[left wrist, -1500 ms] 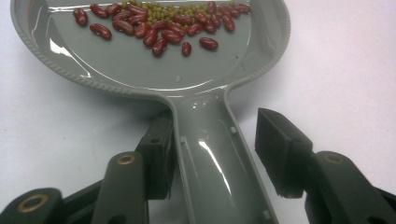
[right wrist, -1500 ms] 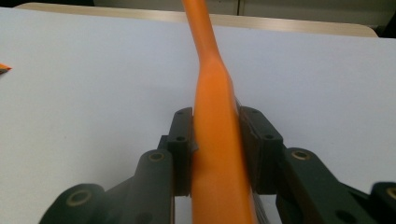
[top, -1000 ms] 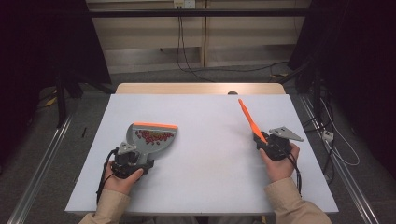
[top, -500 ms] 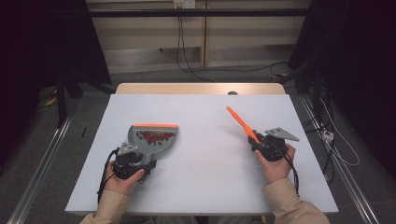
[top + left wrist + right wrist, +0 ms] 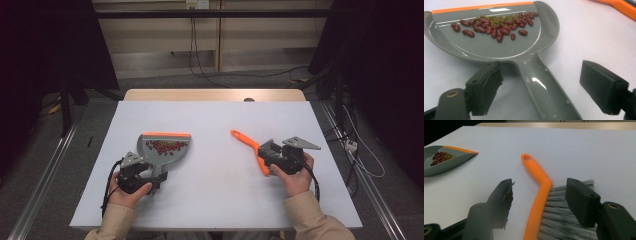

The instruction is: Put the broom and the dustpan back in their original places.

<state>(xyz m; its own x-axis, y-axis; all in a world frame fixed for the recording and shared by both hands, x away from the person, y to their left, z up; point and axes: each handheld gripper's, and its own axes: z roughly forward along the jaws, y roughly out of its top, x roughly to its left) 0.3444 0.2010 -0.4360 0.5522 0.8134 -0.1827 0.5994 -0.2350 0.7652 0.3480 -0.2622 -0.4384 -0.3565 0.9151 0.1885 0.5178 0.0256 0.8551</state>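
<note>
Hand-held gripper (image 5: 539, 205) straddles brush (image 5: 536, 202).

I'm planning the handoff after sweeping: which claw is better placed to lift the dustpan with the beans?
Left. The left claw stands open astride the dustpan handle, the beans just ahead. The right claw is across the table, open around the brush.

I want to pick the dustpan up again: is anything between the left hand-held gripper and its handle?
Nothing visible. The left hand-held gripper has just been opening, and the dustpan handle lies on the table between its jaws, clear of both pads.
</note>
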